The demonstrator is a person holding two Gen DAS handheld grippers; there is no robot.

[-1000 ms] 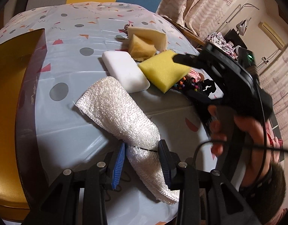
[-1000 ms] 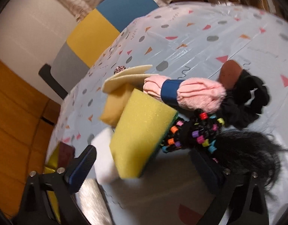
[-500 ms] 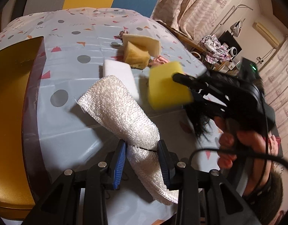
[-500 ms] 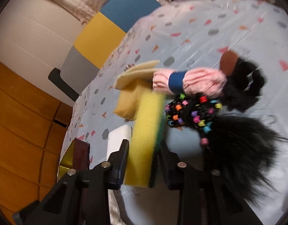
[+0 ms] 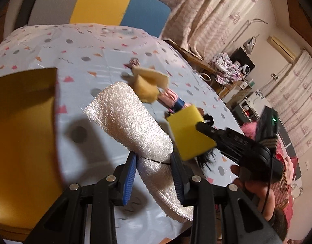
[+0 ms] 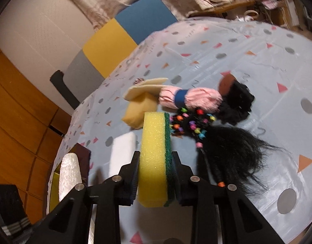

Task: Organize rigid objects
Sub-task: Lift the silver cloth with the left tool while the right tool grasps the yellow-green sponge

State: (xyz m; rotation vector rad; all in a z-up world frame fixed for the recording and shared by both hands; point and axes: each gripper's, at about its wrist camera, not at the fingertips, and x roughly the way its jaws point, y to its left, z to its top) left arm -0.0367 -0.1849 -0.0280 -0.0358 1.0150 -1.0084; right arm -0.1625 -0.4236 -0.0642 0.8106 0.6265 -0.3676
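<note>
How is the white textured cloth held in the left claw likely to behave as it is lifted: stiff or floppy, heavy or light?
Probably floppy: the white cloth bunches where the left claw pinches it, and its near end droops past the pads. Likely light, since a narrow pinch carries it. Its nubbly weave should resist slipping, though the loose end may drag over the tablecloth.

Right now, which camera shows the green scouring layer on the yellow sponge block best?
The right wrist view: the yellow sponge block sits edge-on between the right gripper jaws, its dark green layer plain along one side. The left wrist view shows only the sponge's yellow face; the green is hidden.
</note>
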